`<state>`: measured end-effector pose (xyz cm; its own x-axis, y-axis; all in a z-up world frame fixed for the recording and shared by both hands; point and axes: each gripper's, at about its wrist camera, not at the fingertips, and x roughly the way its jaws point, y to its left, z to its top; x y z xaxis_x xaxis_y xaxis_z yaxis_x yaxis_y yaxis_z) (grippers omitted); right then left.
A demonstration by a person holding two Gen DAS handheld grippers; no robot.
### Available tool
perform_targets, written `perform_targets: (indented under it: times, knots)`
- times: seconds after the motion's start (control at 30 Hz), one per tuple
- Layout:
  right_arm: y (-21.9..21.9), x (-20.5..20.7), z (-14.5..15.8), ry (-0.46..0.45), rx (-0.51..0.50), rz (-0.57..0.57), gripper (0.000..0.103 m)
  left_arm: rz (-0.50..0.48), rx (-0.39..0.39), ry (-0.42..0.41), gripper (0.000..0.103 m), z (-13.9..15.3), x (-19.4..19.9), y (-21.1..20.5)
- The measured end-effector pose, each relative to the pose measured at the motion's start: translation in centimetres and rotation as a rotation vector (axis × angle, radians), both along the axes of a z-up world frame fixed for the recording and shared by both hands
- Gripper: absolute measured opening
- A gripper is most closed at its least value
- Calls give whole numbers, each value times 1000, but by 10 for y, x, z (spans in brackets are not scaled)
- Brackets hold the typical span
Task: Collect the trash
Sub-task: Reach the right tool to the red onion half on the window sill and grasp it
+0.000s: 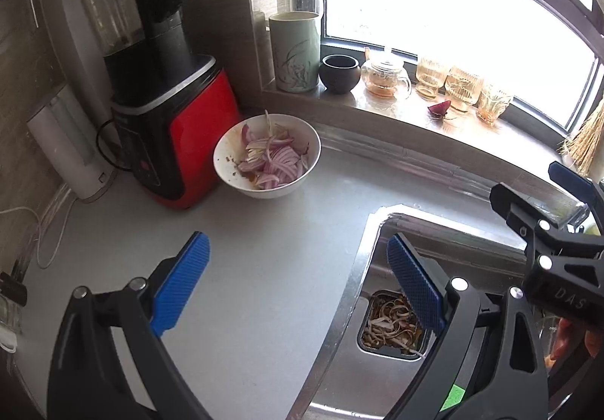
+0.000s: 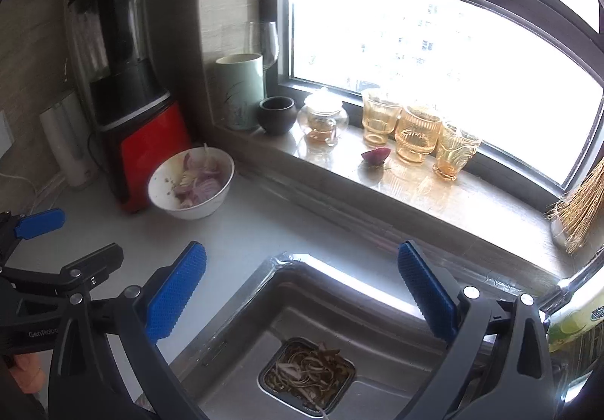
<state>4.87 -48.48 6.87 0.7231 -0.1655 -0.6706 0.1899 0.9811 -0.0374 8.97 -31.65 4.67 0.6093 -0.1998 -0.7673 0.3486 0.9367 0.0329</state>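
Note:
A square sink strainer (image 1: 392, 323) (image 2: 307, 374) holds brown and pale vegetable scraps at the bottom of the steel sink (image 2: 241, 310). A white bowl (image 1: 267, 155) (image 2: 190, 182) of sliced red onion and scraps stands on the white counter beside the red blender. A red onion piece (image 1: 439, 107) (image 2: 375, 155) lies on the windowsill. My left gripper (image 1: 298, 284) is open and empty over the counter at the sink's left edge. My right gripper (image 2: 302, 295) is open and empty above the sink; it also shows in the left wrist view (image 1: 528, 201).
A red and black blender (image 1: 166, 110) (image 2: 124, 110) stands at the back left by a white canister (image 1: 68, 148). The sill carries a green jar (image 1: 296, 50), a dark pot (image 1: 339, 73), a glass teapot (image 1: 385, 78), amber glasses (image 2: 415, 133) and a straw brush (image 2: 577, 208). A tap and a detergent bottle (image 2: 573, 321) are at the right.

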Motion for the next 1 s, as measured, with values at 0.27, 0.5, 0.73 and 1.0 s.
perform_targets:
  times: [0.27,0.5,0.73,1.0]
  knots:
    - [-69,53,-11,-26,14,-62,101,20,-13,7,91,-10,32,-42]
    - [-100,111,-43,-9,-5,-70,101,0,10,-18,91,-21,55,-79]
    - [-109,151,-75,-3,-27,-40,101,-38,26,-12,91,-29,62,-109]
    - [-115,173,-94,2,-10,-40,95,-47,41,-11,91,-34,60,-116]
